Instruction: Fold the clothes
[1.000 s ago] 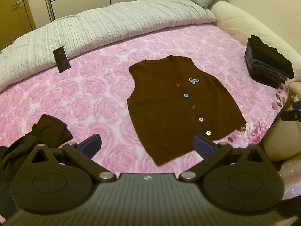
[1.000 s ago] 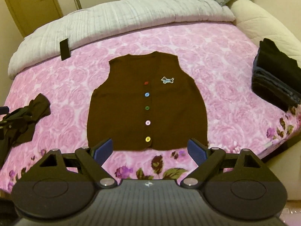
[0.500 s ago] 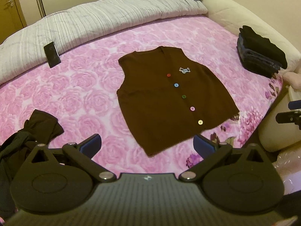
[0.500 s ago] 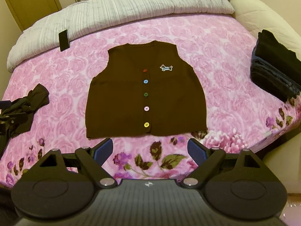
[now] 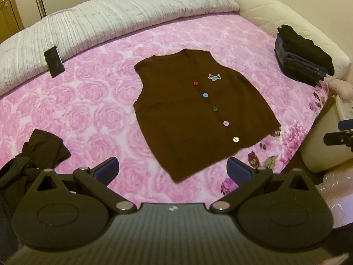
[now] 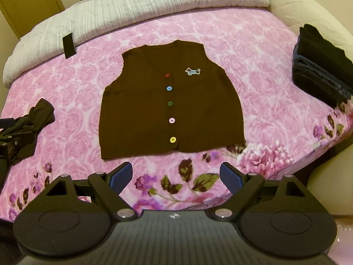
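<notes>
The bed (image 6: 260, 44), covered by a pink rose-print sheet, carries everything. A grey quilt (image 6: 154, 2) is bunched along its far side. The brown vest (image 6: 172, 106) is laid flat, front up and buttoned, near the middle of the bed, its hem toward the near edge. A stack of folded dark clothes (image 6: 320, 75) is seen at the right edge, and a crumpled dark garment (image 6: 37, 117) at the left. A black phone (image 6: 68, 45) is propped against the quilt.

The left tongs (image 5: 173, 169) and the right tongs (image 6: 176, 175) are both held spread and empty, above the near edge of the bed and clear of the vest.

The vest appears ready for its first fold. A clean fold would be helped if one side edge were pinched at shoulder and hem together, lifted only slightly, and carried toward the row of coloured buttons (image 6: 171, 120), so that the knit is not dragged across the sheet.
</notes>
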`<state>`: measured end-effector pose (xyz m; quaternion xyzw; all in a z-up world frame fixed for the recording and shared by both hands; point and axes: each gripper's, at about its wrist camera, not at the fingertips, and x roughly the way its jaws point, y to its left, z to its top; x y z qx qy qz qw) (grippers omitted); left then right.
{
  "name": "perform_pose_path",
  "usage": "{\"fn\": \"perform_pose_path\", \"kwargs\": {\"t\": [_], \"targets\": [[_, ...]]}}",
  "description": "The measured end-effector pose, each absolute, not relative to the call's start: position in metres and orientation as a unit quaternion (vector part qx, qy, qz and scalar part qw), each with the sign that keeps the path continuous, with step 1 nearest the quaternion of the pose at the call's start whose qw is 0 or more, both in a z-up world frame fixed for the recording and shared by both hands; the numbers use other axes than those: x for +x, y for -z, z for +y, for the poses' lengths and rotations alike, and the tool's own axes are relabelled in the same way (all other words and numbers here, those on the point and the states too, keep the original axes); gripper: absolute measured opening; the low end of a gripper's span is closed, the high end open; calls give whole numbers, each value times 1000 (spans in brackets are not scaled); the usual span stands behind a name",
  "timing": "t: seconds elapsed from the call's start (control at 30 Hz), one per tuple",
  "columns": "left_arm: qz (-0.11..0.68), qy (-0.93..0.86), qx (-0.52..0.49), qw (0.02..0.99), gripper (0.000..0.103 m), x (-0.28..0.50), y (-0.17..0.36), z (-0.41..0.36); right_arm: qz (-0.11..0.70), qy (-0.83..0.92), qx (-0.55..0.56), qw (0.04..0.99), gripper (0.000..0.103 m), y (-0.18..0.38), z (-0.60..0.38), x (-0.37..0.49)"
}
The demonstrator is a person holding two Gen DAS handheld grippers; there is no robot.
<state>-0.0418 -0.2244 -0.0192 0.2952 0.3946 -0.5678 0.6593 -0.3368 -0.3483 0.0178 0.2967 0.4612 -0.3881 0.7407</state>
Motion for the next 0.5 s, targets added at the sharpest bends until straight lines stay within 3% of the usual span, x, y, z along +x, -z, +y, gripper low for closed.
{"fn": "perform_pose_path", "kwargs": {"t": [0.5], "targets": [[362, 565, 338, 660, 102, 37, 50, -255, 468, 379, 274, 750, 88, 5, -355, -292]]}}
